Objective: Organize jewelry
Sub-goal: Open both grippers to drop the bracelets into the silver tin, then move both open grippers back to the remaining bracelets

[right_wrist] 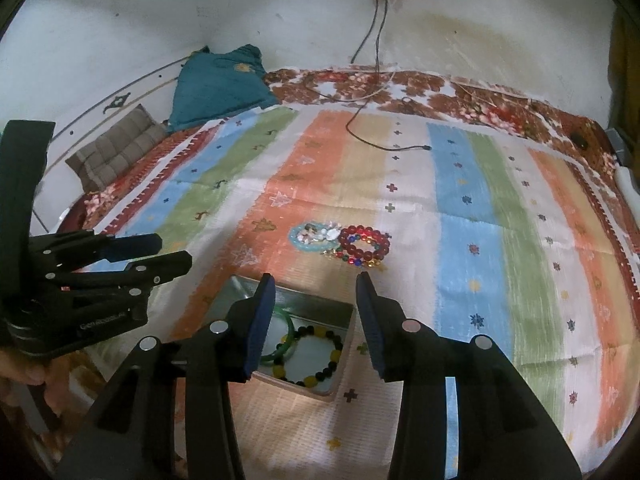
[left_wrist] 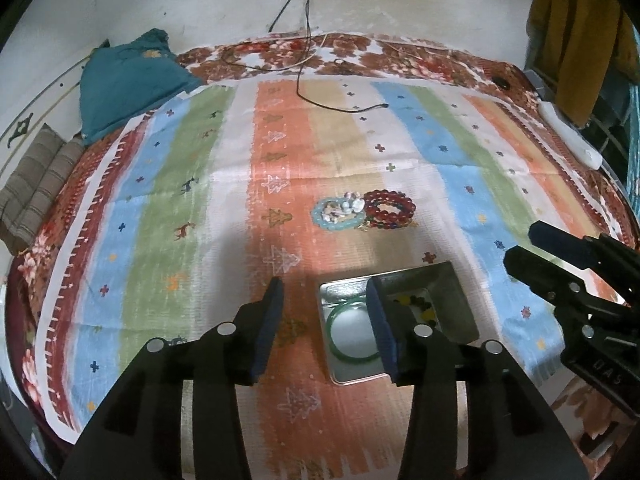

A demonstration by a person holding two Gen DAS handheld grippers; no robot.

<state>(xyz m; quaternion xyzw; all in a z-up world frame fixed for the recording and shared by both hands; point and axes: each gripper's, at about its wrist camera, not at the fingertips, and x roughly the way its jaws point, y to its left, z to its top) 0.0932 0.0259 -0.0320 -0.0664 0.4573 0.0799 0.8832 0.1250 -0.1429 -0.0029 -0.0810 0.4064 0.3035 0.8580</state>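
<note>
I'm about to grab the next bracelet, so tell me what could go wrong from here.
1. The red bead bracelet touches the pale turquoise bracelet and small multicoloured beads; a pinch may drag neighbours along.
2. The rectangular metal tin sits just below the open right gripper; its fingers could clip the rim.

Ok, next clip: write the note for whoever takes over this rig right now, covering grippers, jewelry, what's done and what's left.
Left gripper: open, empty, hovering over the rectangular metal tin.
Right gripper: open, empty, above the same tin.
Done: green glass bangle and black-and-yellow beaded bracelet lie inside the tin.
Left: the pile on the striped cloth beyond the tin, namely the red beaded bracelet, pale turquoise beaded bracelet, white shell-like pieces and small multicoloured beads. The pieces touch, so pick one at a time.
</note>
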